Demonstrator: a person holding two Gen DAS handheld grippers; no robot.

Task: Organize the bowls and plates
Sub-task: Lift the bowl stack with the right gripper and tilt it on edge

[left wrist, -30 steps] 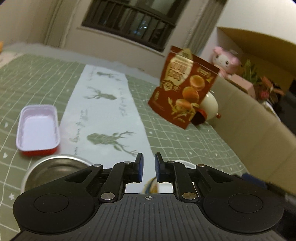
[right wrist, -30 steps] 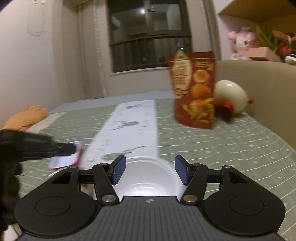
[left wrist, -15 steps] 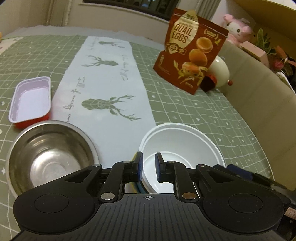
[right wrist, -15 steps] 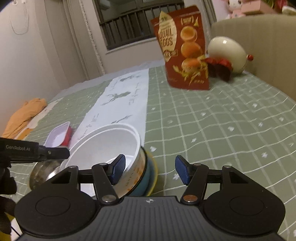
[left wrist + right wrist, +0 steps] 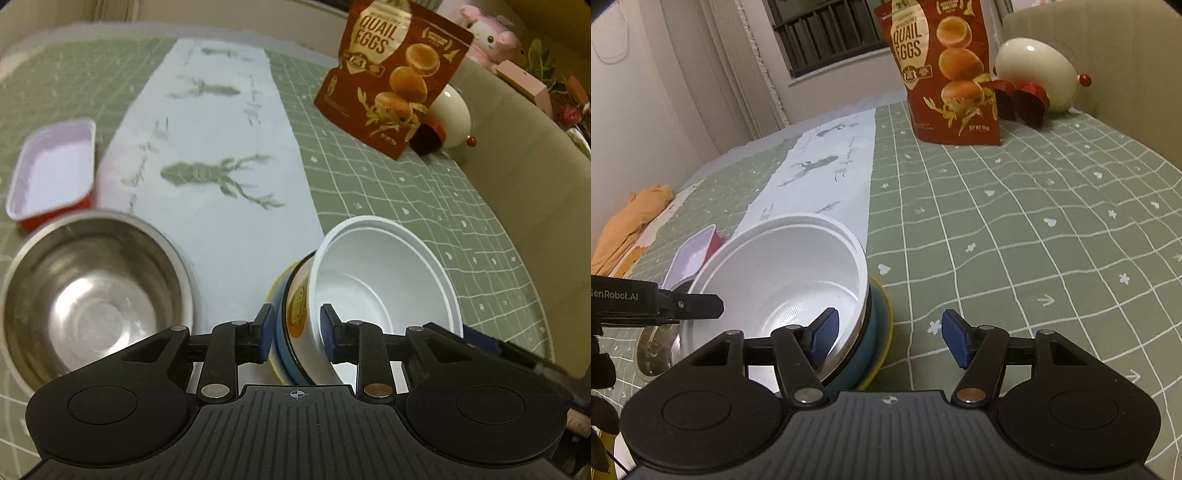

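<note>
White bowl (image 5: 384,280) tilted, leaning toward the far side, seated in a blue bowl (image 5: 877,325) that rests on a yellow plate (image 5: 886,332), all near the front edge of the green checked tablecloth (image 5: 1034,221). Printed label visible on the white bowl's outer wall in the left wrist view. Left gripper (image 5: 297,328) straddling the near rim of the stack, jaws opening, one blue pad outside the stack and the other inside the white bowl; pads apart from the rim, with no pressing on it visible. Right gripper (image 5: 890,341) with jaws apart and opening slightly, left pad inside the white bowl near its rim, right pad hanging over bare cloth beside the plate; nothing clamped. Black gloved hand (image 5: 602,373) visible at the left edge of the right wrist view.

Just left of the stack, a stainless steel bowl (image 5: 92,295), upright and empty. Behind it, a small rectangular tray (image 5: 55,170), white inside, red outside. Between the two and running away up the table, a pale runner printed with deer (image 5: 221,155). At the far end, a red pouch marked QUAIL EGGS (image 5: 388,74) standing upright, with a cream egg-shaped ornament (image 5: 1034,77) just behind and right of it. Pink plush toy (image 5: 487,40) on the ledge beyond. Orange cloth (image 5: 631,221) lying at the far left edge of the table.
</note>
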